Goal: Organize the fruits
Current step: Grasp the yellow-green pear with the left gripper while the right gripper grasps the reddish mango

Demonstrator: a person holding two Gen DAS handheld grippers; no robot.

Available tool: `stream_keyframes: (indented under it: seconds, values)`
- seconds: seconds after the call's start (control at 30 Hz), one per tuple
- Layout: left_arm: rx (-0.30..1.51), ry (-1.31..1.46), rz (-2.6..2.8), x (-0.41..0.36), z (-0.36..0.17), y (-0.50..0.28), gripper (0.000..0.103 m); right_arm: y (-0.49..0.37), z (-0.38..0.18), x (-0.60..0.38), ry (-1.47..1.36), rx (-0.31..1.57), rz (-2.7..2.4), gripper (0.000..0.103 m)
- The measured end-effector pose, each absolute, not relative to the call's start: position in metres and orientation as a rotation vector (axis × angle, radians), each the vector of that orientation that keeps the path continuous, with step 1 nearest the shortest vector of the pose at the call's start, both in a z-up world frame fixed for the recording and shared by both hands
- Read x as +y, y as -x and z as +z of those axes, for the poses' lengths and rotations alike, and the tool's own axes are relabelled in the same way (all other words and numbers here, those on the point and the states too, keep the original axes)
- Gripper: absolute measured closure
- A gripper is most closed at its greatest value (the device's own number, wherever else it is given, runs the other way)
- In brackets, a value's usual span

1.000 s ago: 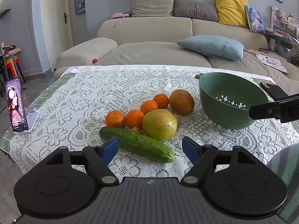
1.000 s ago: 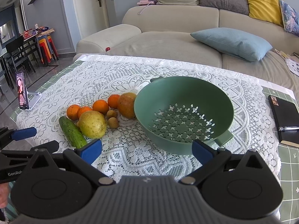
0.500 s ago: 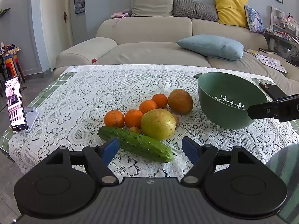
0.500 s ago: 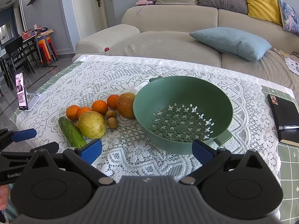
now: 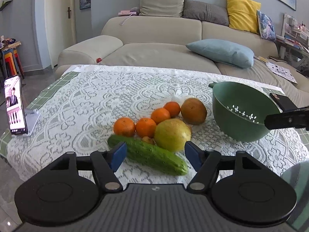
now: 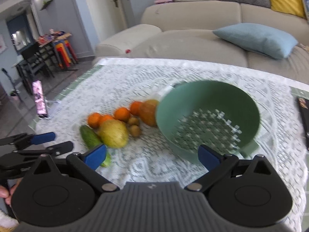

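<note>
A pile of fruit lies on the lace tablecloth: a green cucumber (image 5: 148, 152), a yellow-green pear (image 5: 171, 135), several small oranges (image 5: 145, 127), a large brownish-orange fruit (image 5: 193, 111) and small brown kiwis (image 6: 135, 130). A green colander (image 5: 238, 114) stands to their right, empty. My left gripper (image 5: 155, 155) is open, its jaws on either side of the cucumber's near end, just short of it. My right gripper (image 6: 151, 157) is open and empty above the cloth, between the fruit and the colander (image 6: 208, 119).
A phone on a stand (image 5: 14, 108) is at the table's left edge. A black notebook (image 6: 303, 119) lies at the right edge. A beige sofa (image 5: 158, 38) with cushions runs behind the table.
My left gripper has moved forward towards the cucumber. My right gripper has swung left and forward, blurring its view; the fruit now sits more central in it.
</note>
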State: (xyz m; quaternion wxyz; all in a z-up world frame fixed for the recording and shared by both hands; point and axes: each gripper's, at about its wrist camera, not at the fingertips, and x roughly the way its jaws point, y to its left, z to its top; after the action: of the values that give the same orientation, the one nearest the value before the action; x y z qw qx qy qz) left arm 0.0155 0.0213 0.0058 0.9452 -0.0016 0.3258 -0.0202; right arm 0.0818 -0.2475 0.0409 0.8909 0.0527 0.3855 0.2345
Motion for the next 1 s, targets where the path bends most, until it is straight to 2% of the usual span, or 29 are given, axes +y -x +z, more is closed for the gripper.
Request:
stream_keyframes:
  seconds: [0.2, 0.3, 0.47, 0.77, 1.0]
  values:
    - [0.758, 0.027, -0.189, 0.022, 0.007, -0.041, 0.033, -0.108, 0.054, -0.230, -0.045, 0.740, 0.583, 0.015]
    - [0.795, -0.003, -0.227, 0.015, 0.005, -0.054, 0.033, -0.127, 0.052, -0.220, 0.004, 0.757, 0.616, 0.026]
    - [0.828, -0.109, -0.258, 0.001, -0.001, -0.077, 0.031, -0.154, 0.047, -0.203, 0.138, 0.749, 0.685, 0.032]
    - [0.888, -0.206, -0.245, -0.005, -0.018, -0.108, 0.018, -0.188, 0.030, -0.173, 0.375, 0.756, 0.787, 0.032]
    - [0.937, -0.189, -0.244, -0.002, -0.031, -0.124, 0.018, -0.203, 0.013, -0.144, 0.569, 0.738, 0.862, 0.034]
